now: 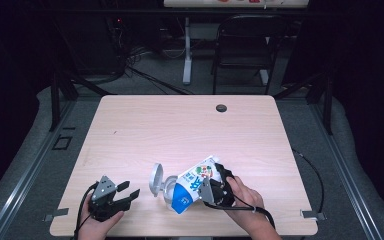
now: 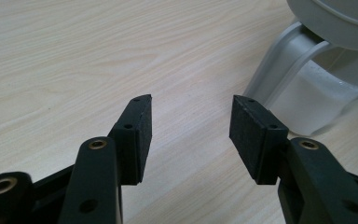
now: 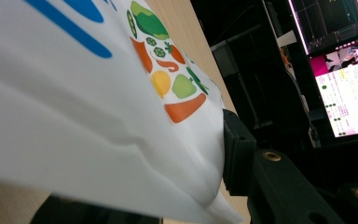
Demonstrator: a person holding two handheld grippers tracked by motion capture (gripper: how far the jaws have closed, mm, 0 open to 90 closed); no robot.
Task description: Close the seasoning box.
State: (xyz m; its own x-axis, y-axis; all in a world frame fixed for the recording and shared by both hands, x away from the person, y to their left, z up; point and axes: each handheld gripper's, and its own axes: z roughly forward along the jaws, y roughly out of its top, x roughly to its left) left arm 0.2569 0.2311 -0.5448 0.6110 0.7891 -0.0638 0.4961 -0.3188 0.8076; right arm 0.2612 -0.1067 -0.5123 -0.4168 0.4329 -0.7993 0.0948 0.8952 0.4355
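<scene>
A white pouch with blue print and vegetable pictures hangs tilted near the table's front edge, and my right gripper is shut on it. The same pouch is dented where the black pad presses it. Its lower blue end points down at a clear container whose grey lid is flipped open to the left. At the front left my left gripper stands open just above the table with nothing in it. From my left gripper, the container and its lid lie ahead to the right.
The light wooden table has a round cable hole near its far edge. A black chair stands on the floor beyond it. Lit monitors show off the table's side.
</scene>
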